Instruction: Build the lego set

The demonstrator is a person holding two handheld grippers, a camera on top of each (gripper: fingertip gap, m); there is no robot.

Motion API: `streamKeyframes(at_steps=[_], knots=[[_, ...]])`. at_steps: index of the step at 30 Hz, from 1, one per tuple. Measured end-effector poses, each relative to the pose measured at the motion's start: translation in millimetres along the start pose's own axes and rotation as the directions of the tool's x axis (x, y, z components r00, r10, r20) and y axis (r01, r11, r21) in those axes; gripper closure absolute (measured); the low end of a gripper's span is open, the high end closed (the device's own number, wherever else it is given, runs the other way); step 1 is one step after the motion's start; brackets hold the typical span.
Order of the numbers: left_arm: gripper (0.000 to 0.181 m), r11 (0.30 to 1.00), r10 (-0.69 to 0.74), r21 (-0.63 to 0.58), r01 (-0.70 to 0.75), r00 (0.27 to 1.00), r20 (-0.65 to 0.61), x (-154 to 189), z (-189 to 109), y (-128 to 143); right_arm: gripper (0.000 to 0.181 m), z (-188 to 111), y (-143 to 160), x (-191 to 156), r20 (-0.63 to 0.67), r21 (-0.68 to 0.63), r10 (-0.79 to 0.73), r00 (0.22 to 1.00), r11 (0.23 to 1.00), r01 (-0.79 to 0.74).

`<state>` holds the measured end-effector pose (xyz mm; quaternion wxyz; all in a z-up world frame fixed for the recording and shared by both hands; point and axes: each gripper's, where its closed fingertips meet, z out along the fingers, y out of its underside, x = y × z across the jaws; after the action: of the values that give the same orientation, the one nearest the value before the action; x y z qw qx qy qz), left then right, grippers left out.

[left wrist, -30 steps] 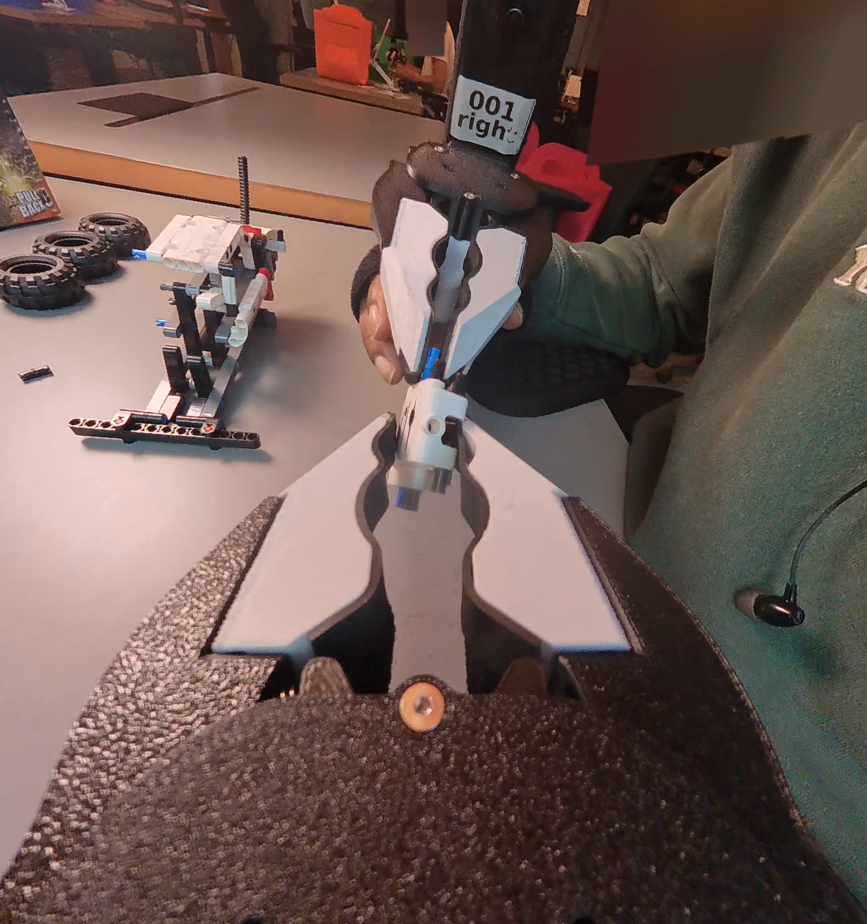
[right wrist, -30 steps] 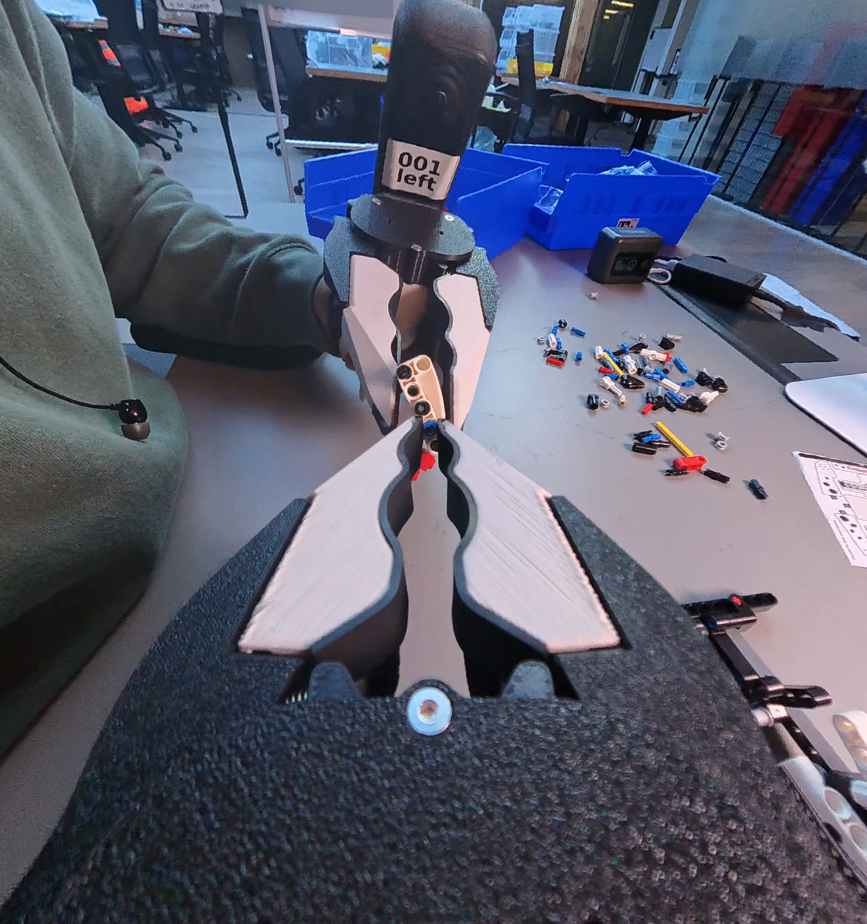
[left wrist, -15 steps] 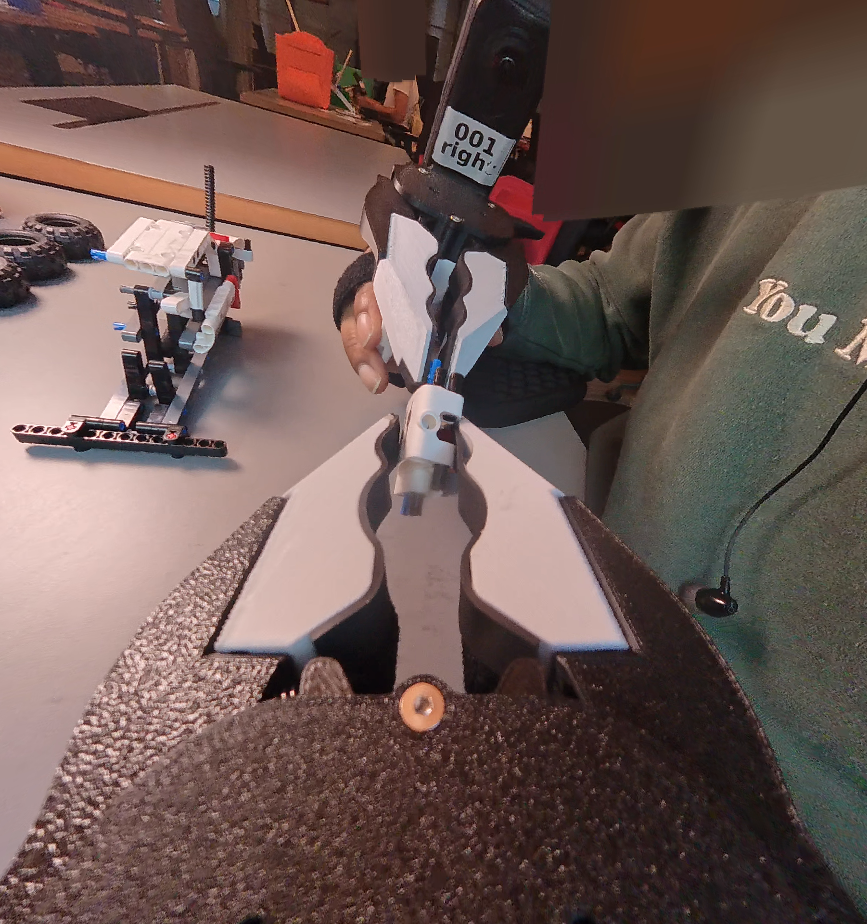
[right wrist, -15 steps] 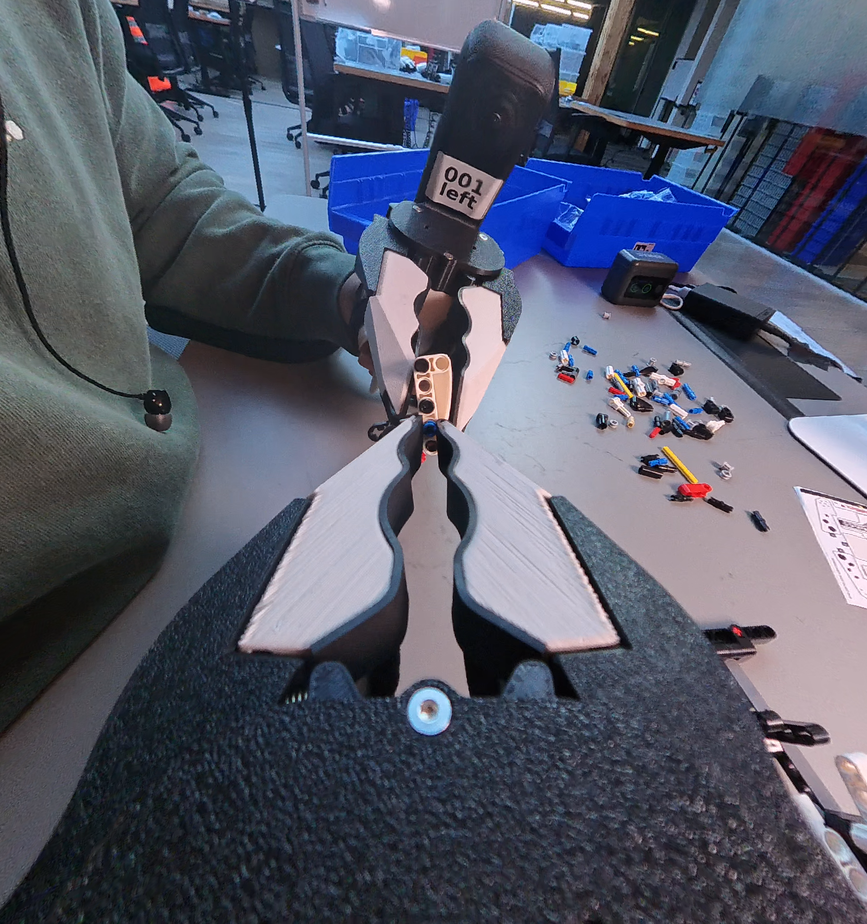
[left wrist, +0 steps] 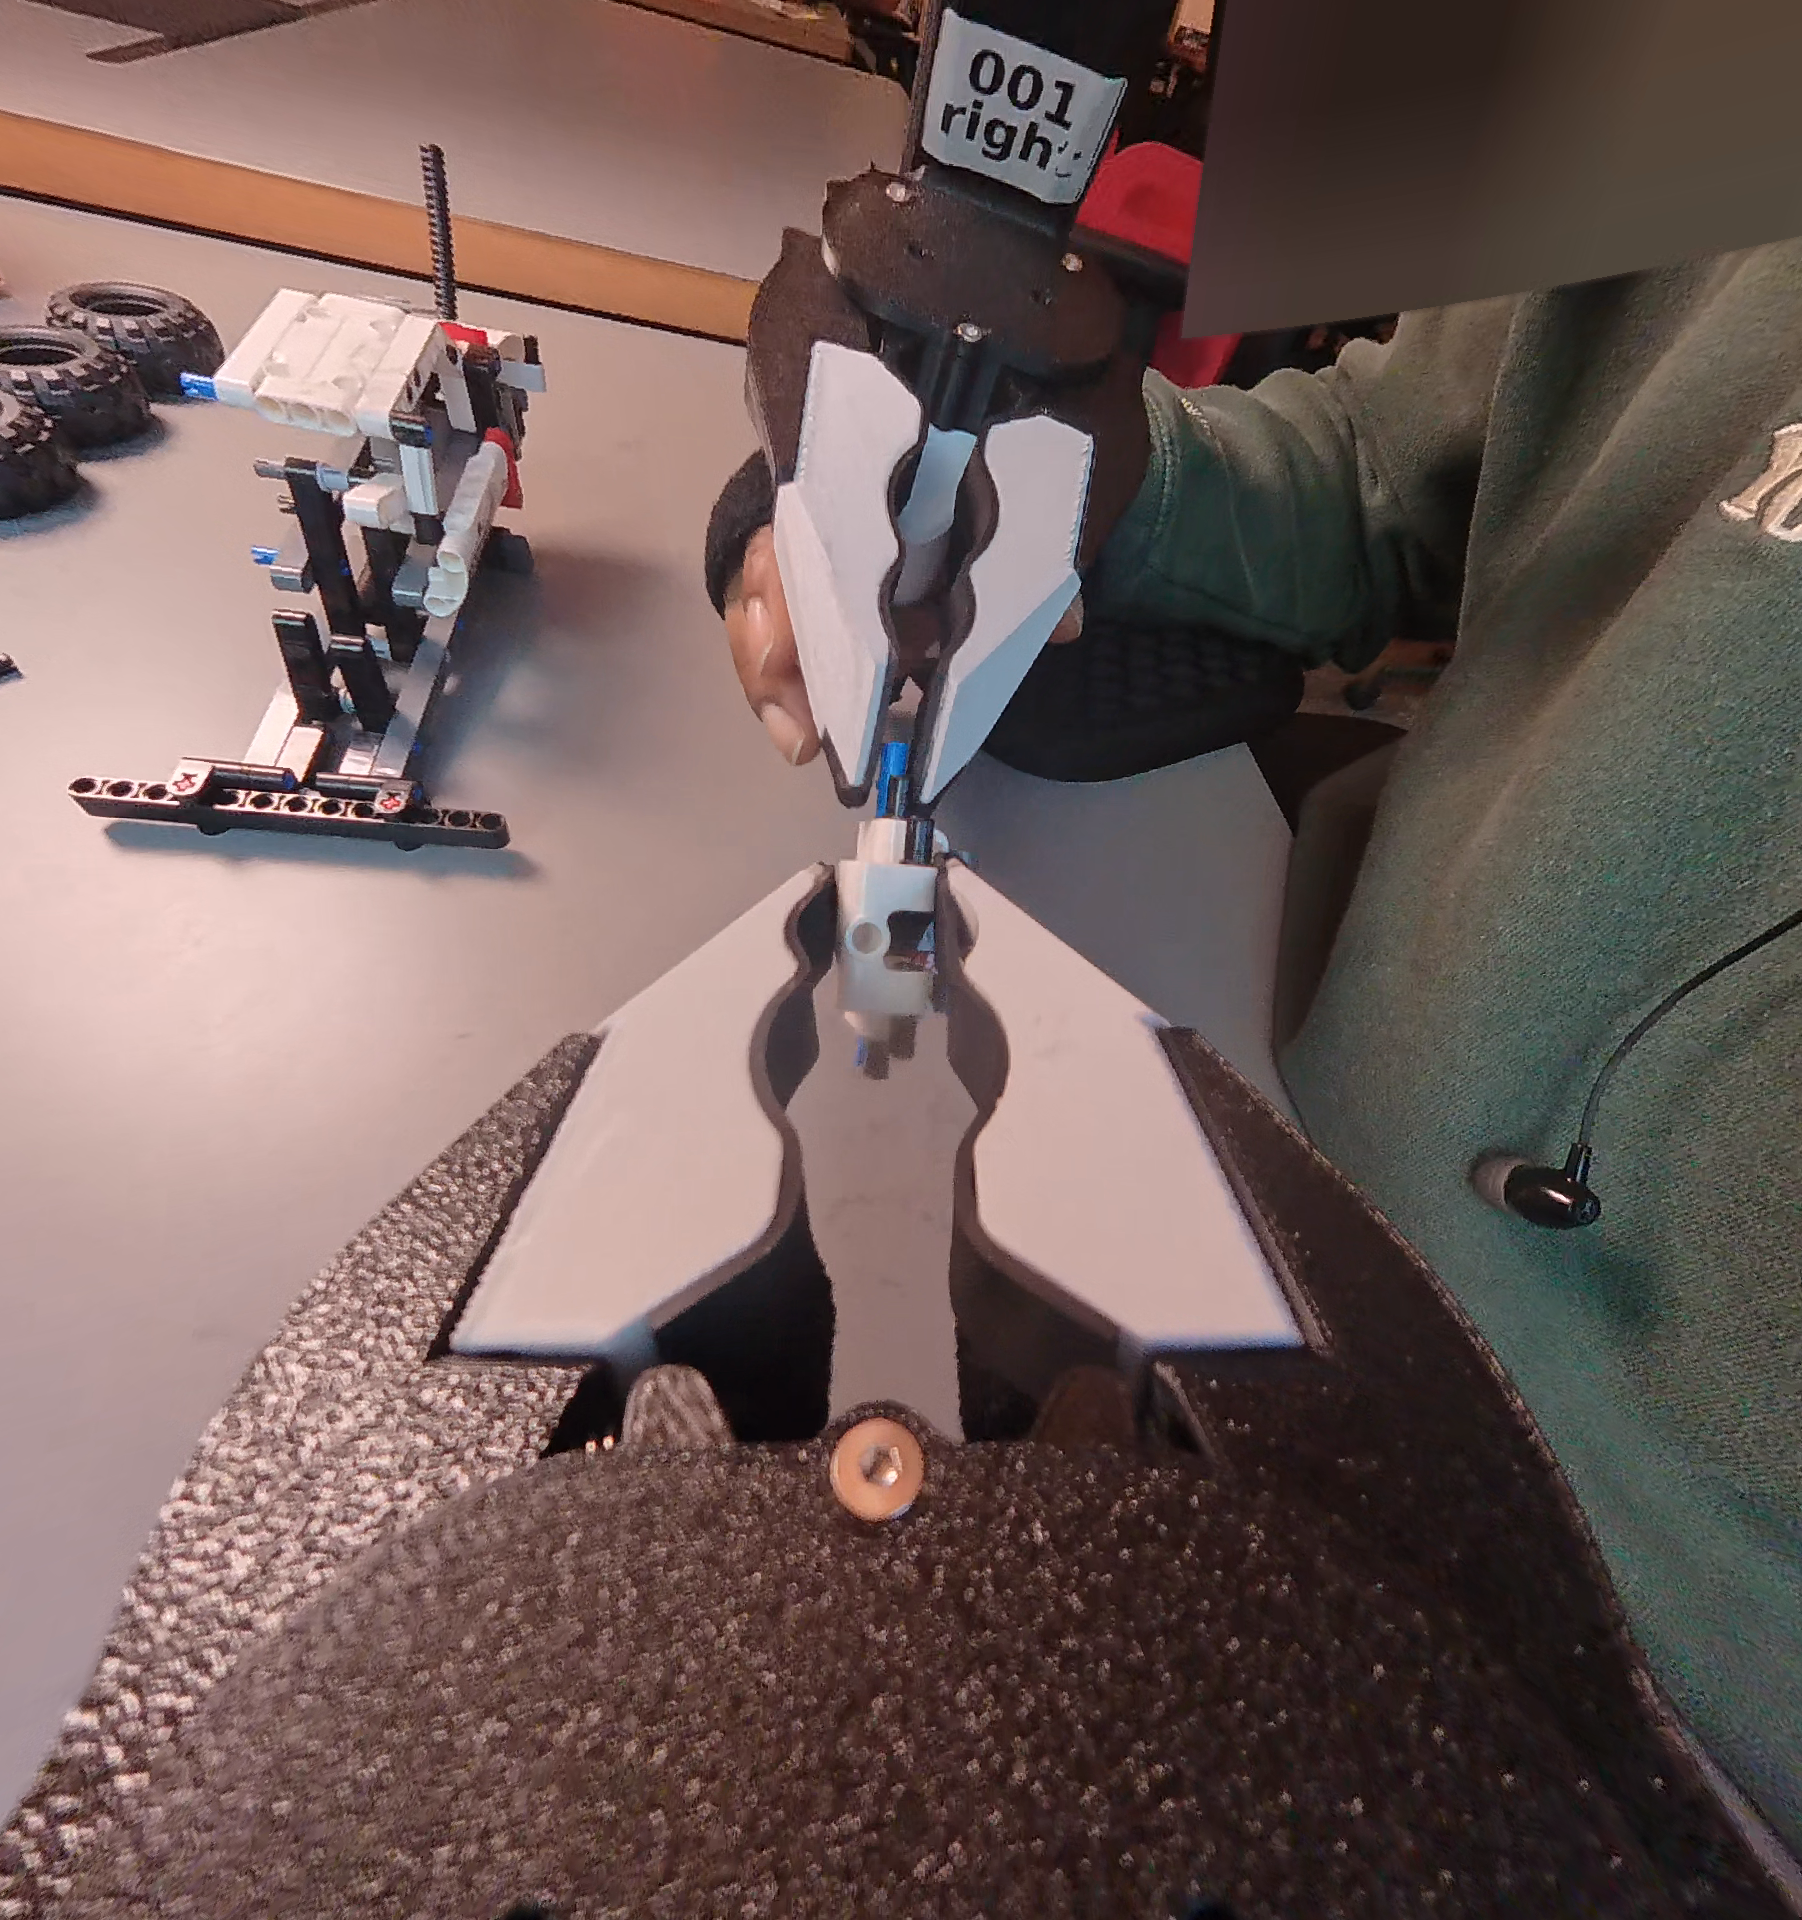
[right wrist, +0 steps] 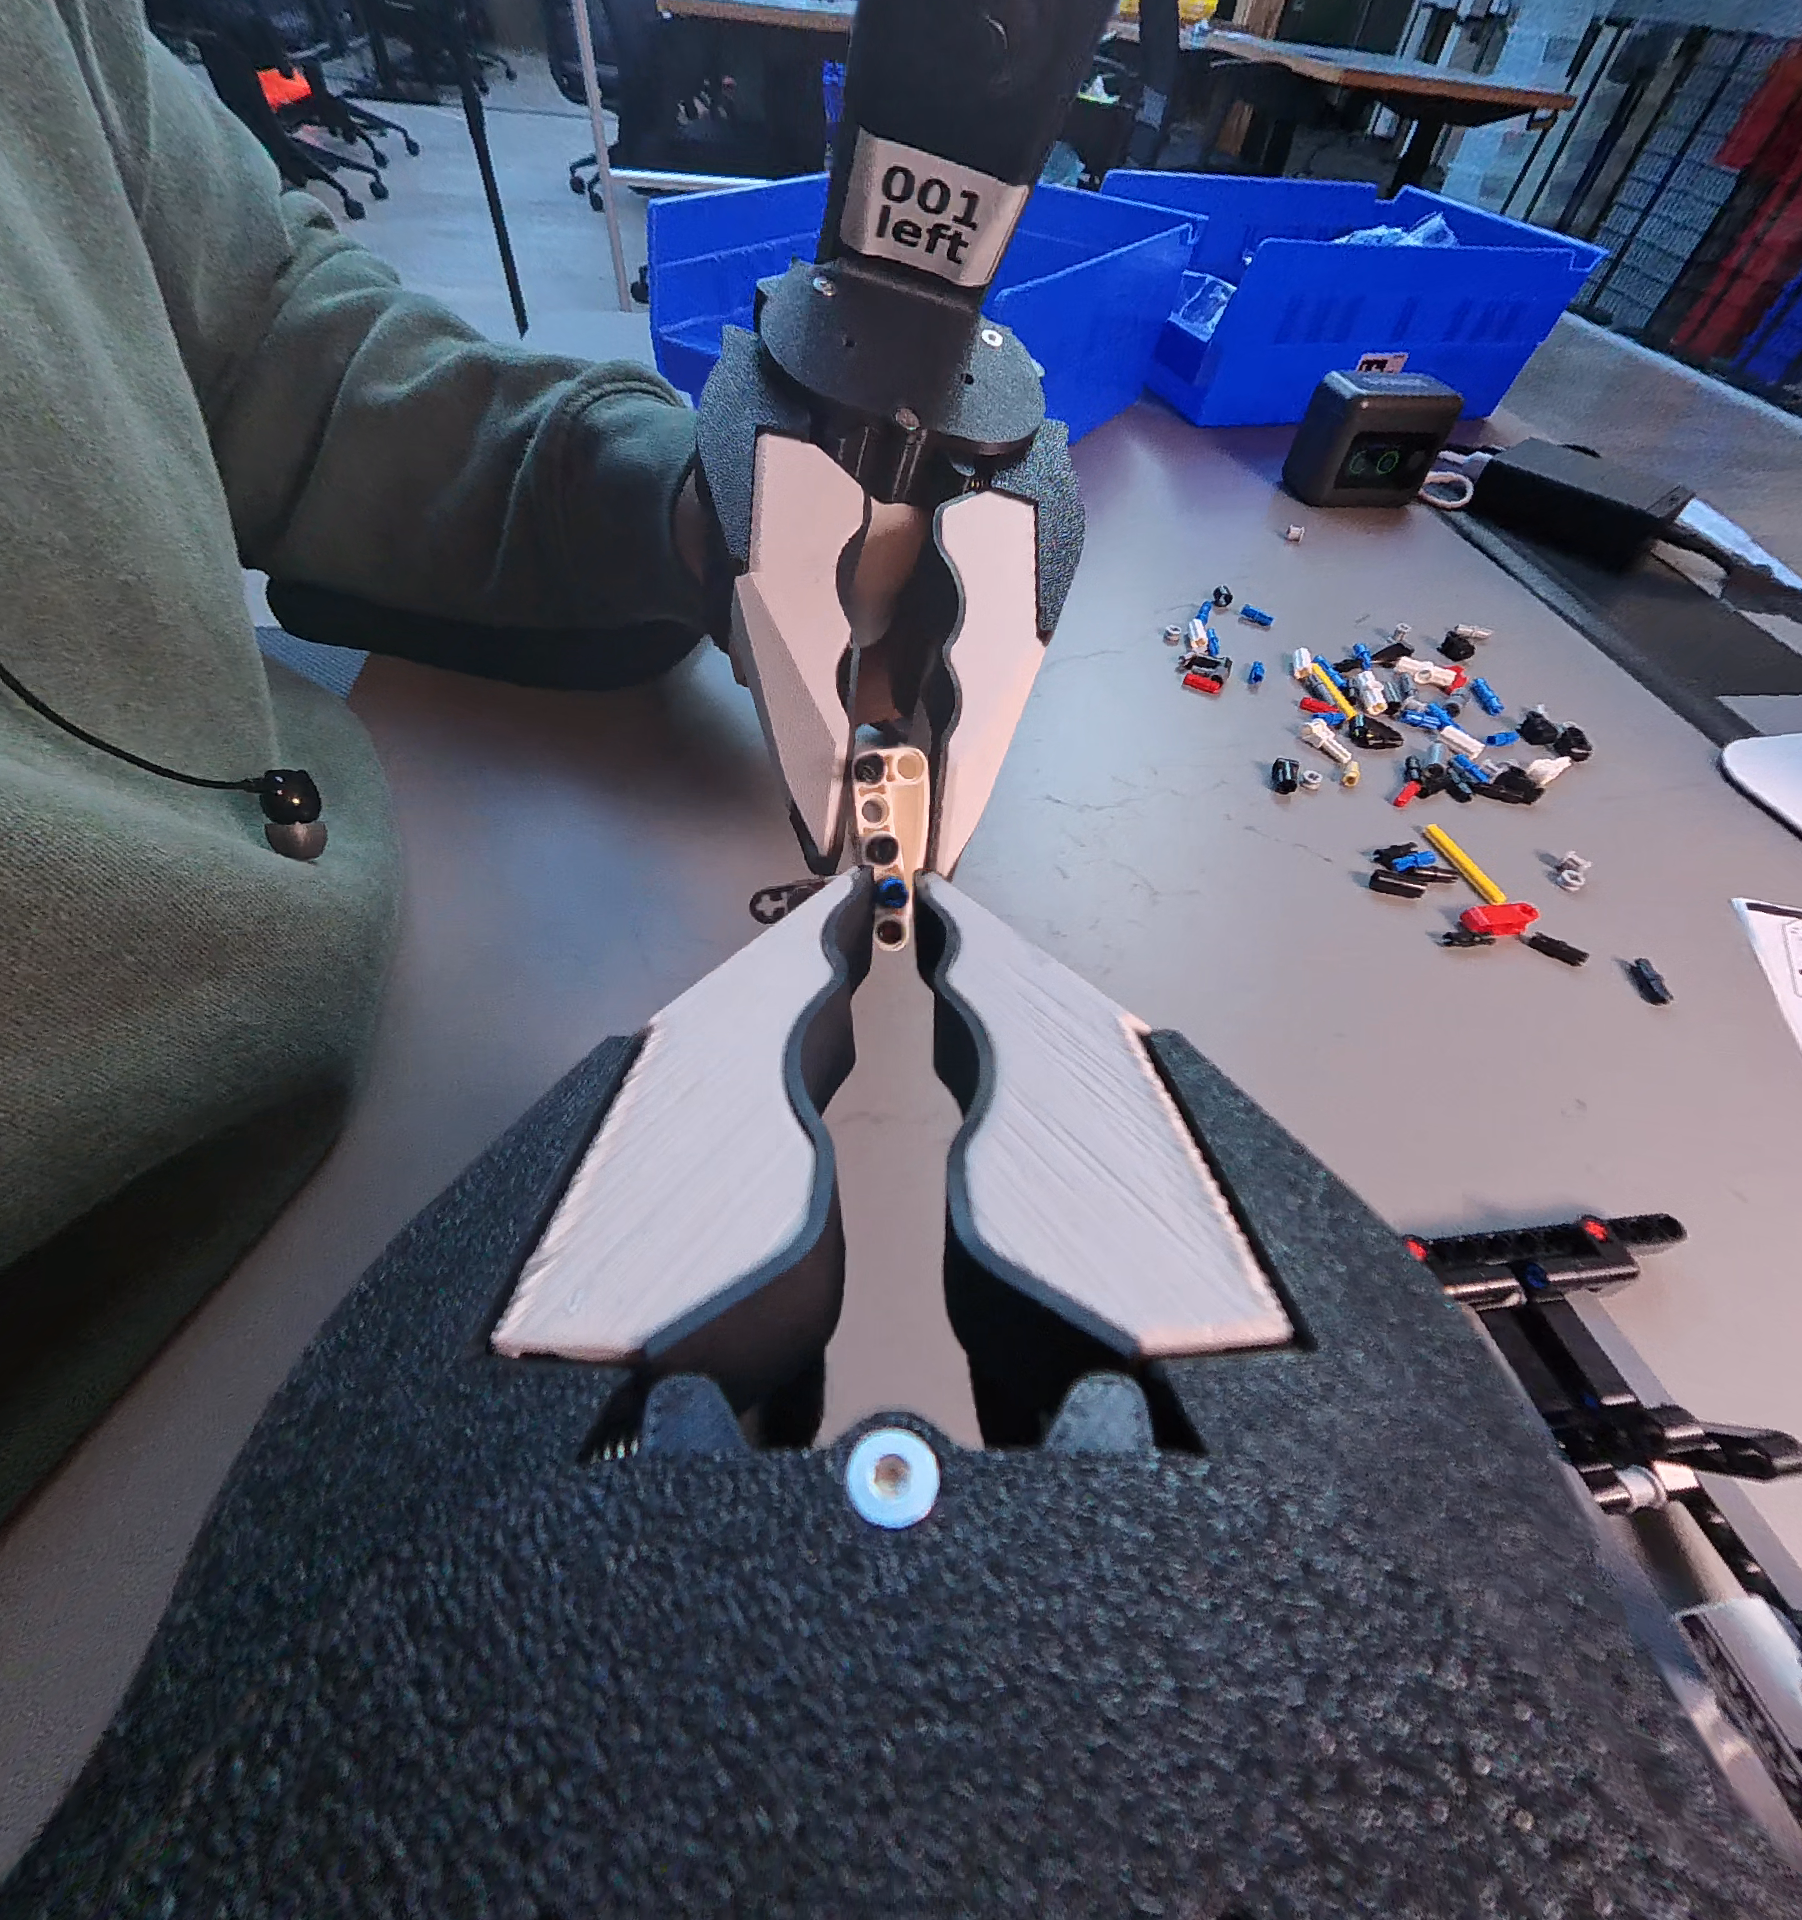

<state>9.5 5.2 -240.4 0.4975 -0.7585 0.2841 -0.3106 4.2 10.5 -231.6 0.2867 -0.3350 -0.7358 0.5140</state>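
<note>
lego beam [left wrist: 881,940] held by white-labelled left gripper [left wrist: 884,883] and right gripper [right wrist: 889,896].

1. A small white lego beam [left wrist: 881,951] with round holes is held in the air, clamped at the tips of a gripper, above the grey table.
2. A blue pin [left wrist: 889,787] touches the beam's far end.
3. A partly built model [left wrist: 357,540] of black, white and grey pieces stands on the table, well apart.
4. Three black tyres [left wrist: 40,379] lie beside it.
5. Loose small pieces [right wrist: 1416,727] lie scattered in a cluster.
</note>
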Motion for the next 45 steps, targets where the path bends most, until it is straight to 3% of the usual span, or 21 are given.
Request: streamKeyframes(at_steps=[14,20,28,31,36,40,45], knots=[[0.166,0.996,-0.085,0.005,0.085,0.996,-0.016,1,0,1,0.178,-1,3,-2,0.034,-0.013,0.025,0.999,1.0,-0.025],[0.166,0.985,-0.14,0.092,0.145,0.989,-0.051,3,1,-14,0.179,10,11,-16,0.114,-0.038,0.07,0.991,0.997,-0.066],[0.165,0.923,-0.254,0.262,0.28,0.958,-0.132,-4,-15,-39,0.178,5,-17,-3,0.112,0.108,0.181,0.977,0.975,-0.193],[0.156,0.945,-0.229,0.208,0.251,0.966,-0.122,-2,-17,-35,0.178,1,-10,-2,0.101,0.044,0.149,0.984,0.987,-0.154],[0.159,0.991,-0.136,-0.009,0.136,0.99,-0.026,-2,-13,-11,0.178,-4,5,-3,0.097,-0.133,0.054,0.994,0.99,-0.041],[0.164,0.985,-0.029,-0.167,0.029,1.0,0.006,3,-2,4,0.178,-2,12,-7,0.138,-0.279,-0.025,0.99,0.958,0.063],[0.164,0.973,-0.047,-0.226,0.049,0.999,0.018,5,5,14,0.178,-4,21,-11,0.185,-0.419,-0.076,0.98,0.896,0.148]])
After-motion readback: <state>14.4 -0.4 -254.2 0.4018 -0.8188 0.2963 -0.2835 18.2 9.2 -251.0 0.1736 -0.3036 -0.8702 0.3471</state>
